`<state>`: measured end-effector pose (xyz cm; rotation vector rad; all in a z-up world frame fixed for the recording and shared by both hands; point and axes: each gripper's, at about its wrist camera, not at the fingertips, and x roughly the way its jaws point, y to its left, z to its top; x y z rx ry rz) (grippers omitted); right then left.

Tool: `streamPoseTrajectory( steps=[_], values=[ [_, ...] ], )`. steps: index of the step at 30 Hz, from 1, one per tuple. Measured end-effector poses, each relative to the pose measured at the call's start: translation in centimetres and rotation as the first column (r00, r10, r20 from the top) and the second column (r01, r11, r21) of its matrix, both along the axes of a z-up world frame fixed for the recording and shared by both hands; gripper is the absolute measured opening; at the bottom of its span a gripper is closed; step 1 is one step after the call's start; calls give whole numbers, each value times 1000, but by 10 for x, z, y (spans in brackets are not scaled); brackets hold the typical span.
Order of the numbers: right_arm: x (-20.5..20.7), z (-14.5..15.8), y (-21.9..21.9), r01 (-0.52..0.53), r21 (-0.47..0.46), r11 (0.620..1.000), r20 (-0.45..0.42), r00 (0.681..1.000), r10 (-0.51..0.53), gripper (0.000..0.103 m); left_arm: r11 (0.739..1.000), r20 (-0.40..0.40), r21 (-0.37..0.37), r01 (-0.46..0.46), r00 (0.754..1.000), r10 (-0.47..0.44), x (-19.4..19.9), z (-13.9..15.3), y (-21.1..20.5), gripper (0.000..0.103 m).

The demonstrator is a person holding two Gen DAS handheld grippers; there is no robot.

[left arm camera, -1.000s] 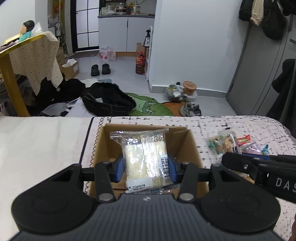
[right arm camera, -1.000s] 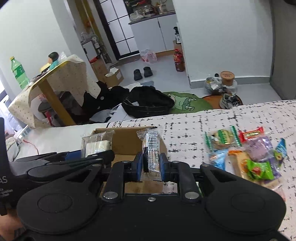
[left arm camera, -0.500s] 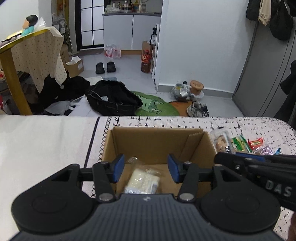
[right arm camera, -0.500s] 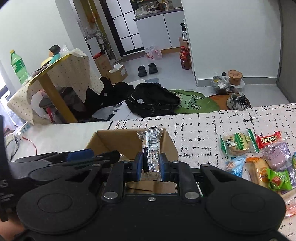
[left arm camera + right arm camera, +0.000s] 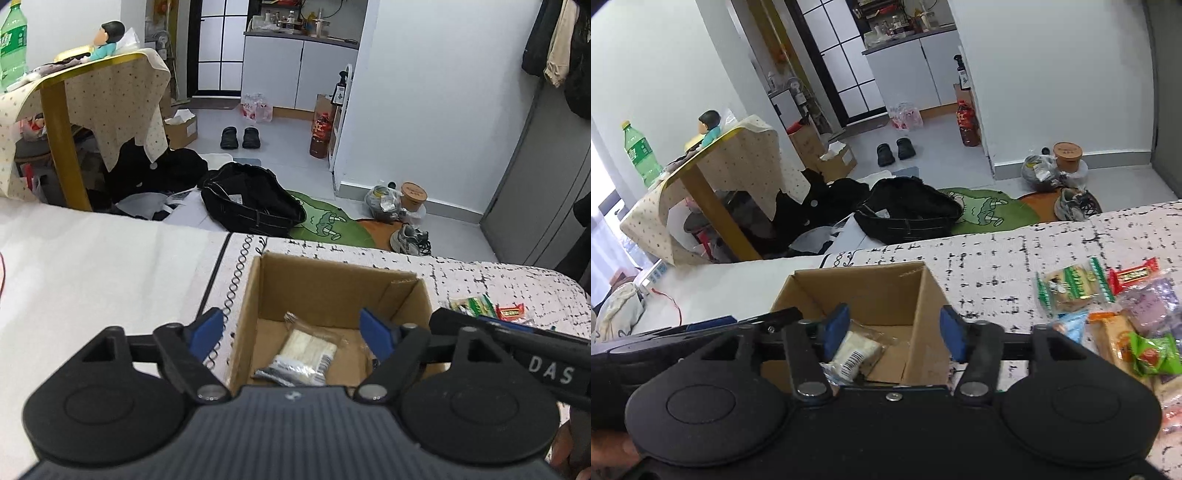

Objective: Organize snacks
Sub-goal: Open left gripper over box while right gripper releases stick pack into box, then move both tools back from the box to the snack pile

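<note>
An open cardboard box (image 5: 332, 288) (image 5: 864, 291) stands on the patterned cloth. A white snack packet (image 5: 308, 349) (image 5: 855, 349) in clear wrap lies flat on its floor. My left gripper (image 5: 291, 330) hovers over the box's near side. Its jaws are opening, and nothing is between the blue pads (image 5: 207, 328). My right gripper (image 5: 894, 330) hangs over the same box, just right of the left one. Its jaws are opening too, with nothing held. Loose wrapped snacks (image 5: 1108, 310) (image 5: 484, 308) lie in a pile to the right of the box.
The cloth-covered surface (image 5: 997, 258) ends just beyond the box. Past it lie a black bag (image 5: 251, 203), a green mat and shoes on the floor. A yellow-legged table (image 5: 62, 140) stands at the far left. A plain white surface (image 5: 92, 266) lies left of the box.
The left gripper let go of the white packet, which fell into the box, then spread wider. The right gripper opened and the narrow packet it gripped is gone from its pads.
</note>
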<state>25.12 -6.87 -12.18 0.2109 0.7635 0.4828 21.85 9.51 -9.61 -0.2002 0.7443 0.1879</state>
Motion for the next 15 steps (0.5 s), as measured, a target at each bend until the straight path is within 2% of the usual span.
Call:
streamPoseTrajectory(
  steps=[2, 7, 9, 15],
  values=[
    [-5, 2, -7, 21, -9, 1000, 18, 1000, -21, 75, 1000, 3, -3, 2, 1000, -2, -4, 0, -4, 90],
    [-17, 6, -26, 28, -23, 999, 31, 999, -27, 87, 1000, 33, -1, -6, 999, 6, -16, 5, -10, 103],
    [-23, 7, -34, 34, -27, 999, 35, 999, -33, 95, 1000, 34, -7, 1, 999, -1, -20, 7, -13, 103],
    [-36, 6, -54, 37, -62, 997, 33, 999, -35, 97, 999, 30, -19, 44, 999, -43, -27, 11, -27, 103]
  ],
)
